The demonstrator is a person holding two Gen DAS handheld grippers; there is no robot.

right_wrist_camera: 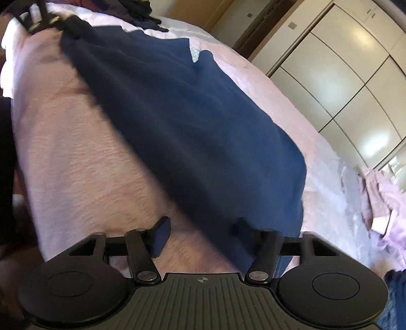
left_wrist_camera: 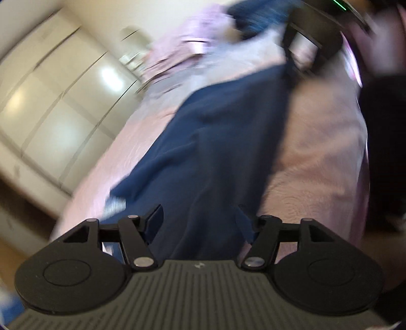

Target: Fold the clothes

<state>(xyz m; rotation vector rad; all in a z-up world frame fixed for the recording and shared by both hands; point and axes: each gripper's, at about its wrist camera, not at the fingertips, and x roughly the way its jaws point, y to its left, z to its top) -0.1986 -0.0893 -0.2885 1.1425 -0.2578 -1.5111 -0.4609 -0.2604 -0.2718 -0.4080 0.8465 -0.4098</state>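
A navy blue garment lies stretched along the pink bedcover. In the left wrist view my left gripper has its jaws apart, and the near end of the navy cloth runs between the fingers with no pad seen pressing on it. The right gripper shows blurred at the garment's far, narrowed end. In the right wrist view the navy garment spreads ahead. My right gripper stands open over its near edge, cloth by the right finger and bedcover by the left. The left gripper sits at the far bunched end.
White wardrobe doors run along one side of the bed. A heap of pale pink clothes lies on the bed, and dark clothes are piled at its far edge. A person's dark sleeve fills the right edge of the left wrist view.
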